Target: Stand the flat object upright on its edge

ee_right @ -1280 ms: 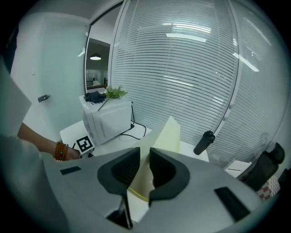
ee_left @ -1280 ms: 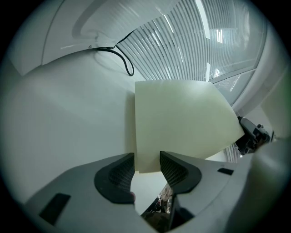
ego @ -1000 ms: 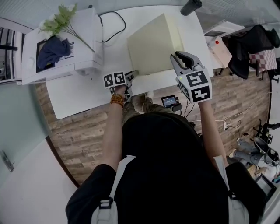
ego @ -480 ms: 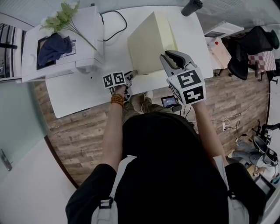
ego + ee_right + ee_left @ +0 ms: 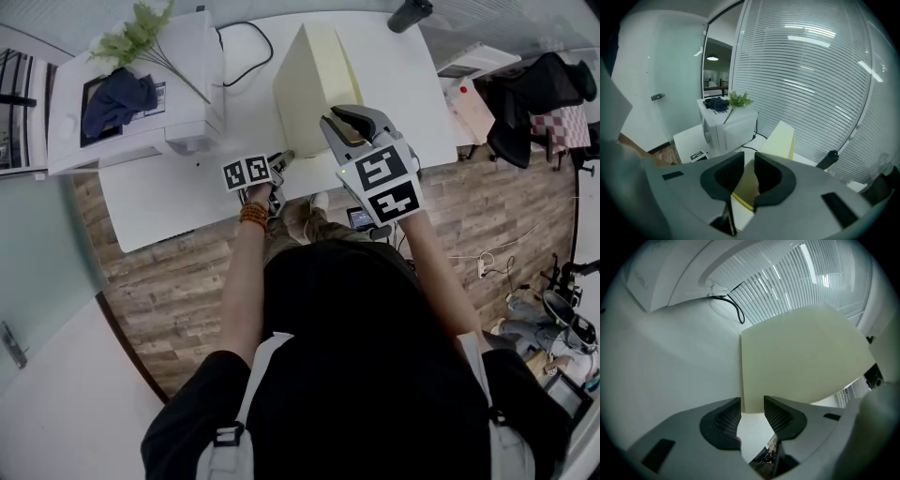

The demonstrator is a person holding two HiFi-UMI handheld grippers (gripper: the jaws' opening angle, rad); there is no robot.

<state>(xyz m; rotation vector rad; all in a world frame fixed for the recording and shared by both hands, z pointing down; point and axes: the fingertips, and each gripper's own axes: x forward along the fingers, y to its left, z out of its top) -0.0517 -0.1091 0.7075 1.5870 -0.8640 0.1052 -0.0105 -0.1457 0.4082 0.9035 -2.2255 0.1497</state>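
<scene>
A pale yellow flat board stands steeply tilted, almost on its edge, on the white table. My right gripper is shut on the board's raised near edge; in the right gripper view the board runs in between the jaws of that gripper. My left gripper sits low at the board's near bottom corner. Its jaws have just been closing. In the left gripper view the board's broad face fills the right side and its corner shows in the gap at the left gripper's tips, with neither pad pressing on it.
A white printer stands at the table's left with a dark blue cloth and a green plant sprig on it. A black cable loops behind the board. A black cylinder sits at the far right edge.
The right gripper has swung left with the board's edge in it, and the board has tipped from a low slant to nearly upright. The left gripper has stayed at the bottom corner.
</scene>
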